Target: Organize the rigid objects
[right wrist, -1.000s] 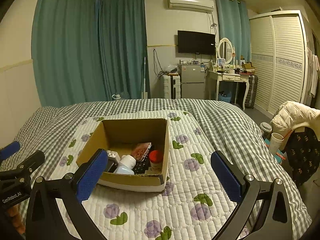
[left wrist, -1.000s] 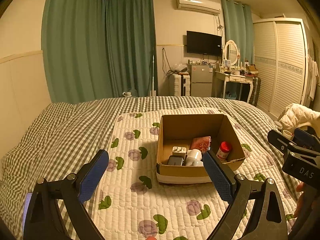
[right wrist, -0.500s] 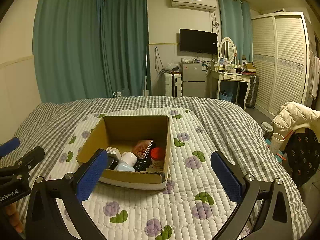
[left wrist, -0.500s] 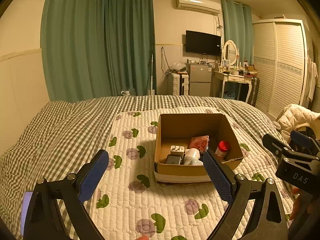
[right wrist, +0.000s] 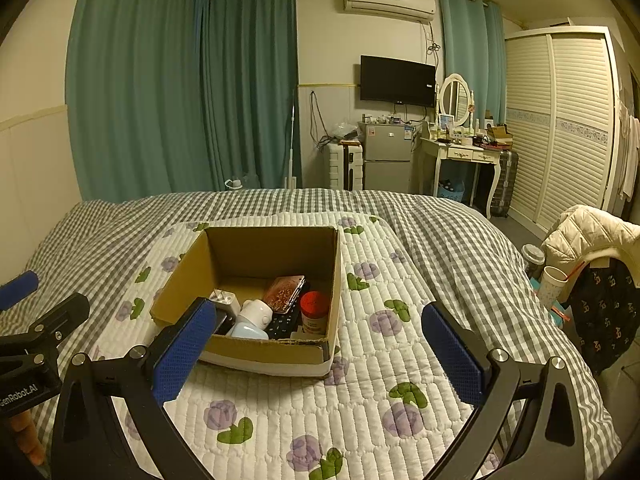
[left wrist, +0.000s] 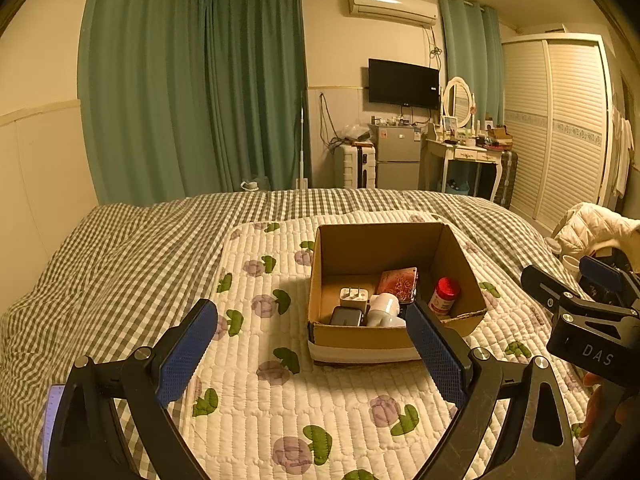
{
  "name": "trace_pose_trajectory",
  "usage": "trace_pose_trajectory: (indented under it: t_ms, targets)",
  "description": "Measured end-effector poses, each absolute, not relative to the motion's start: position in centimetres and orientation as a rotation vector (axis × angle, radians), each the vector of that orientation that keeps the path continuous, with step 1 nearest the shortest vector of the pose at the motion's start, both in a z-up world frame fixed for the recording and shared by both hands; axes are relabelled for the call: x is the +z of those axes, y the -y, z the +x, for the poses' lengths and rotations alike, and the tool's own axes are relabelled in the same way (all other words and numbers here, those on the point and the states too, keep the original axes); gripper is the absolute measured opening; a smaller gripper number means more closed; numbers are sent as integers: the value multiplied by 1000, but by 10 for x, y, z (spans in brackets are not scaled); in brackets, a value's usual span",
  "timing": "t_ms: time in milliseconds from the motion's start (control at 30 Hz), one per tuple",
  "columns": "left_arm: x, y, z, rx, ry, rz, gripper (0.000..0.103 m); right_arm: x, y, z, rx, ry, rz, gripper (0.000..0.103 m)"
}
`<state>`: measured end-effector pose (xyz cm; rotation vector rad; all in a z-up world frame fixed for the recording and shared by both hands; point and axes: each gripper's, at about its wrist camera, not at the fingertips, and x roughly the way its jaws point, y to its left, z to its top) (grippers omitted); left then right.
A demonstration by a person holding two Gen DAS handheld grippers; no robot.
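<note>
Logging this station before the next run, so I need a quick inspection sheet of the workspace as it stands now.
Surface: floral quilted mat over a checked bedspread.
Job's things: open cardboard box on the mat holds a red-capped bottle, white charger, patterned case, white bottle and dark items.
Clutter: nothing seen on the mat outside the box.
Grippers: left tool and right tool both open, empty, short of the box.
Cables: wires on the far wall.
Surroundings: curtains, TV, wardrobe, jacket on a chair.

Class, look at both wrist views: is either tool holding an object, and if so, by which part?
Nothing is held. The left tool and right tool are both open and empty, short of the cardboard box on the bed.
</note>
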<state>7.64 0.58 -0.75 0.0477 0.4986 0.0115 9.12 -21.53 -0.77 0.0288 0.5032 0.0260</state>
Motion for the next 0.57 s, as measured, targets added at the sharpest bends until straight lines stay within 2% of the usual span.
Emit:
trace_pose_trajectory:
  t_ms: [567]
  targets:
    - [-8, -7, 76, 19, -490, 58, 97, -11, 215, 91, 27, -514, 32, 103]
